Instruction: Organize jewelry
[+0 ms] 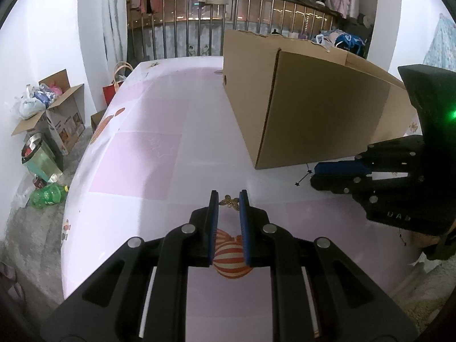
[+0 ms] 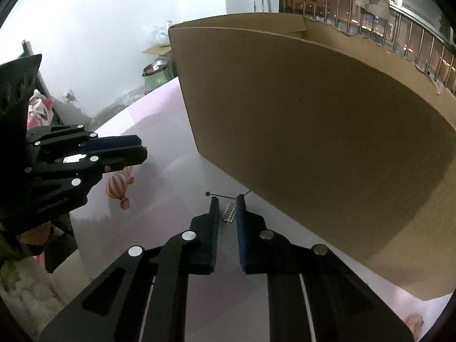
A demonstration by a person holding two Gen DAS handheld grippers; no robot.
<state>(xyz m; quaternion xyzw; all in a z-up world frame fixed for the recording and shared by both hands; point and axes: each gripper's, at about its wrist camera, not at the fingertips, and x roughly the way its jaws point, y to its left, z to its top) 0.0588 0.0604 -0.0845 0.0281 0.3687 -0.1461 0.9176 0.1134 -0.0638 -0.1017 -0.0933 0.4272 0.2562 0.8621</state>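
A gold butterfly ornament (image 1: 228, 201) lies on the pink table (image 1: 159, 131), right between the tips of my left gripper (image 1: 228, 196), whose jaws stand a little apart around it. My right gripper (image 2: 228, 202) is open, its tips around a small white ladder-shaped piece (image 2: 229, 212) on the table. A thin black chain with star ends (image 2: 218, 194) lies just beyond it, near the foot of the large cardboard box (image 2: 313, 131). The chain also shows in the left wrist view (image 1: 303, 178), beside the right gripper (image 1: 330, 176).
The cardboard box (image 1: 307, 102) stands on the table's right half. A striped balloon print (image 1: 230, 256) is on the tablecloth. Boxes, bags and a bottle (image 1: 48, 196) crowd the floor at left. A balcony railing (image 1: 228, 17) is behind.
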